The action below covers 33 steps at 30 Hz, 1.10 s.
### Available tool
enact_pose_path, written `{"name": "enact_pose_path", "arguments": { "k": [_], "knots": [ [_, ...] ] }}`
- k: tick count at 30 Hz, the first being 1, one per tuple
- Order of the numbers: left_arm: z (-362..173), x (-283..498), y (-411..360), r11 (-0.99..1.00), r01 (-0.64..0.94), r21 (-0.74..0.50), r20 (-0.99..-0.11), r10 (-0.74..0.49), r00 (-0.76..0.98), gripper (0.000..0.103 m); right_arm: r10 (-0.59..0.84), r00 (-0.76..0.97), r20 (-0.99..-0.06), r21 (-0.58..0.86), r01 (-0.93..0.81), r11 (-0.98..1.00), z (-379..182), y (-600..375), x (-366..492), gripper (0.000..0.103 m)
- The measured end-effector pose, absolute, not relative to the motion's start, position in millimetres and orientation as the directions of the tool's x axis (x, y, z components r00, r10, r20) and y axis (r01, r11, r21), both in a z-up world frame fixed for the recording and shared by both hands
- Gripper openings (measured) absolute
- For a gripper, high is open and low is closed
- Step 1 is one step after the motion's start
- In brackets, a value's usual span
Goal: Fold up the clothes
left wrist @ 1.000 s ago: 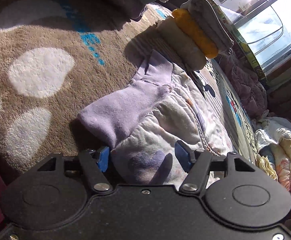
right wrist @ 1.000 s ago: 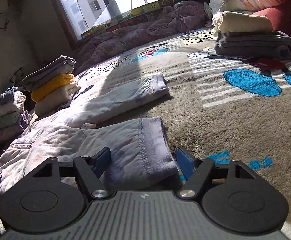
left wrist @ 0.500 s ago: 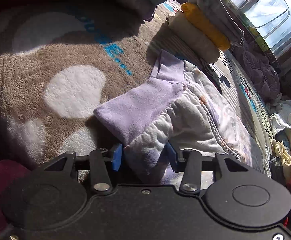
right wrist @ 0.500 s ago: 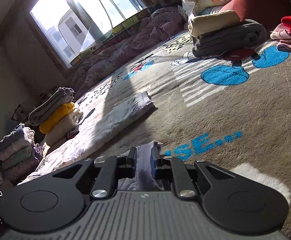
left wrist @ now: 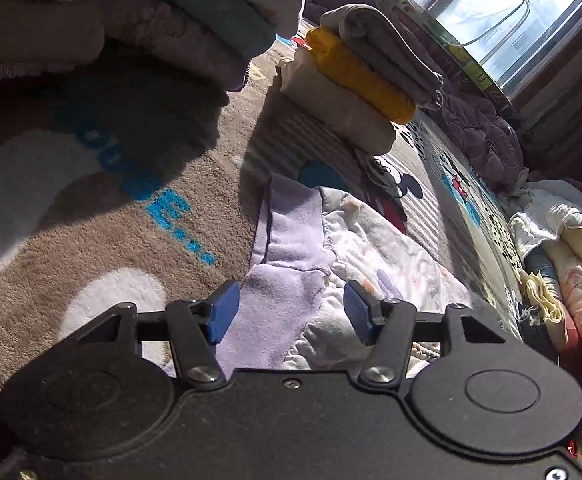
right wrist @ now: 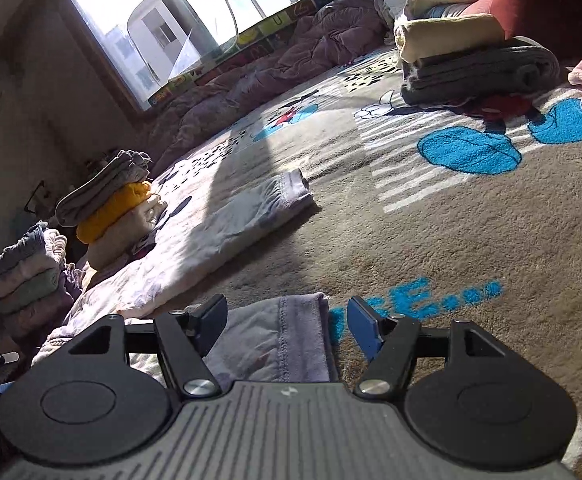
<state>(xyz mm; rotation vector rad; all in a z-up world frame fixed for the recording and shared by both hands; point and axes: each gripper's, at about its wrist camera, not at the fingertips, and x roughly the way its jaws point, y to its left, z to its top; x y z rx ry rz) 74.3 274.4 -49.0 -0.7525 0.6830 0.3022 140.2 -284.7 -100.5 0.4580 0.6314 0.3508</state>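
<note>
Black fingers, blue pads

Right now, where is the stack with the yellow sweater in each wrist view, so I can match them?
Left wrist: the yellow sweater sits upper centre-right, sandwiched in a folded stack, beyond the open left tool.
Right wrist: the yellow sweater sits at the left edge, mid-height, in the same stack.
Shared landmark: the window.
</note>
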Motion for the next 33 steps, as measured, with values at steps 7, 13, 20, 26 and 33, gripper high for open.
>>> {"name": "enact_pose_path", "arguments": {
  "k": [7,13,20,26,33],
  "knots": [
    [-61.0,140.4,291.7,0.75,-0.454,-0.481,-0.718,-0.04,0.695,0.062,0.438,0.711,-0.55,0.456,-0.184,0.871,-98.1,-265.4,221.0,0.076],
    [-80.5,185.6,287.8,0.792,-0.425,-0.438,-0.744,-0.055,0.666,0.07,0.428,0.669,-0.608,0.413,-0.194,0.89,-97.0,-248.4,291.7,0.081],
    [-81.9,210.1,276.5,0.896,-0.27,-0.351,-0.709,-0.066,0.702,0.034,0.489,0.635,-0.598,0.477,-0.209,0.854,-115.9,-232.6,341.5,0.04],
    [-44.1,209.9,263.9,0.946,-0.098,-0.31,-0.536,-0.089,0.84,0.012,0.5,0.697,-0.515,0.472,-0.257,0.844,-96.2,-233.3,317.3,0.016],
    [-54.1,249.0,257.5,0.951,-0.17,-0.258,-0.6,-0.02,0.8,0.041,0.426,0.765,-0.482,0.454,-0.198,0.869,-81.9,-258.3,299.4,0.019]
  ]
}}
